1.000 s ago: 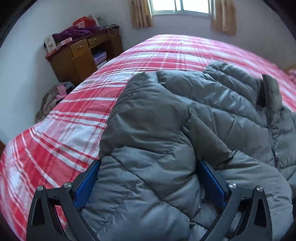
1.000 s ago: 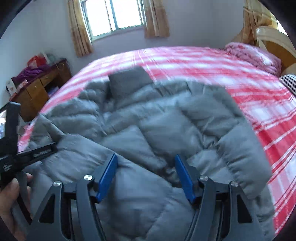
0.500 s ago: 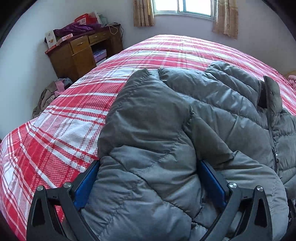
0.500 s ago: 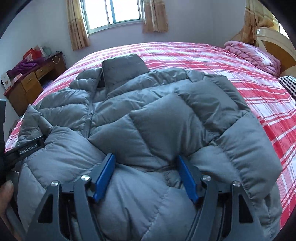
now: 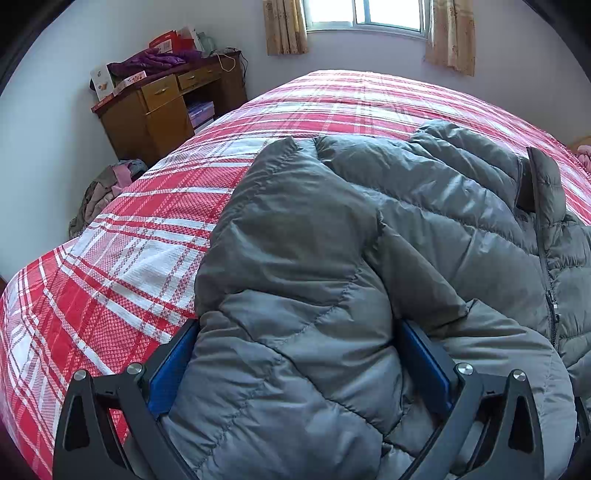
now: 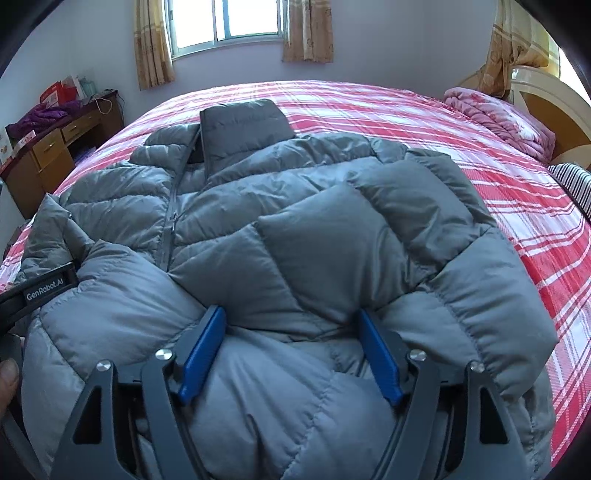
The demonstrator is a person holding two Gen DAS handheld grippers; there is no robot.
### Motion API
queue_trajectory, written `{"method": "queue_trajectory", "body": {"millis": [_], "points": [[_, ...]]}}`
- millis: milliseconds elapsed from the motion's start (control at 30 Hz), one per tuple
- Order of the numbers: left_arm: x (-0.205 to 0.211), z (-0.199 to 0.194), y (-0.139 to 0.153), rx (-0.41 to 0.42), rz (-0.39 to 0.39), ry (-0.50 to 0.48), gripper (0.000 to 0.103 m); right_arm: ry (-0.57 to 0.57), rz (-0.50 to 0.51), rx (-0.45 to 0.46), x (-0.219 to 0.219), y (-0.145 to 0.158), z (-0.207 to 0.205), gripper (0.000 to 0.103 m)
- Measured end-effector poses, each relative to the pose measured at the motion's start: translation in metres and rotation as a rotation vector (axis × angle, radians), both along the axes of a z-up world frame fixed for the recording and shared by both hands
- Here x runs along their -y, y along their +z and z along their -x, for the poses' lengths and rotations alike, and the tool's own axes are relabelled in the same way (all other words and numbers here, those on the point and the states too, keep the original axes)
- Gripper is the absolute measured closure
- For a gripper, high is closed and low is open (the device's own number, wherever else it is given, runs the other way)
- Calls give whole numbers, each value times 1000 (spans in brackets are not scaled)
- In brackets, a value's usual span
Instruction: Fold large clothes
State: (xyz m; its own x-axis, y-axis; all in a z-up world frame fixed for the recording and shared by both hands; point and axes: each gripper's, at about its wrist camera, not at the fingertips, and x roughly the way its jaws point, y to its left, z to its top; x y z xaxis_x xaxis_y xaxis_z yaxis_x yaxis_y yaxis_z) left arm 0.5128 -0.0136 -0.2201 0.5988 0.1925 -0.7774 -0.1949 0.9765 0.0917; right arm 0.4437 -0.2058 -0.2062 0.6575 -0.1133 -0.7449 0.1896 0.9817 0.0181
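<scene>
Item: grey quilted puffer jacket point(image 6: 295, 229), padded nylon, front zip point(image 6: 168, 225), stand collar point(image 6: 243, 122). Location: lying front-up across a bed with a red-and-white plaid cover point(image 5: 147, 229), collar toward the window end, hem toward the person.

Condition of fold: both sleeves are brought in over the chest. The left-side sleeve point(image 5: 295, 236) lies across the front panel, cuff pointing up the bed; the right-side sleeve point(image 6: 406, 236) lies likewise, its cuff at the outer shoulder. The hem section appears bunched up over the lower body, under both tools. Judged partly folded: sleeves in, lengthwise fold begun or about to be set; no compact bundle yet.

Tools: left gripper point(image 5: 299, 369), black frame, blue pads, jaws spread wide with the puffy hem fabric filling the gap and bulging against both pads; a grip on it looks likely. Right gripper point(image 6: 291, 354), same make, jaws have just been opening, padded fabric between them; whether the pads press on it cannot be told.

Remaining, as judged: carry the lower part up toward the collar, flatten trapped air, square the edges.

Surroundings: wooden desk point(image 5: 155, 107) with clutter by the wall; pink quilt point(image 6: 498, 118) at the headboard; curtained window point(image 6: 225, 22).
</scene>
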Motion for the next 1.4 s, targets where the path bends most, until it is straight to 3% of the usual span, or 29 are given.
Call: {"method": "queue_trajectory", "body": {"millis": [267, 400, 467, 567, 667, 733, 933, 1067, 1267, 1400], "points": [[0, 0, 0, -1, 1, 0, 1, -2, 11, -1, -2, 0, 0, 26], [-6, -5, 8, -38, 39, -32, 1, 1, 10, -5, -2, 0, -1, 25], [-12, -5, 25, -61, 33, -53, 1, 15, -10, -14, -1, 1, -2, 19], [-21, -3, 65, 16, 98, -104, 1, 79, -66, -58, 6, 11, 0, 16], [-15, -29, 88, 24, 90, -148, 1, 118, -111, -24, 20, 37, -5, 9], [-10, -51, 92, 8, 94, -143, 1, 96, -105, 7, 31, 54, -20, 6], [19, -125, 92, -21, 117, -136, 1, 28, -142, -18, 58, 76, -103, 4], [31, -174, 93, -32, 212, -108, 1, 1, -160, -18, 64, 84, -157, 2], [44, -225, 81, -30, 259, -90, 1, -27, -219, -28, 65, 85, -216, 2], [62, -240, 57, -74, 215, -143, 1, 6, -183, -80, 53, 69, -246, 2]]}}
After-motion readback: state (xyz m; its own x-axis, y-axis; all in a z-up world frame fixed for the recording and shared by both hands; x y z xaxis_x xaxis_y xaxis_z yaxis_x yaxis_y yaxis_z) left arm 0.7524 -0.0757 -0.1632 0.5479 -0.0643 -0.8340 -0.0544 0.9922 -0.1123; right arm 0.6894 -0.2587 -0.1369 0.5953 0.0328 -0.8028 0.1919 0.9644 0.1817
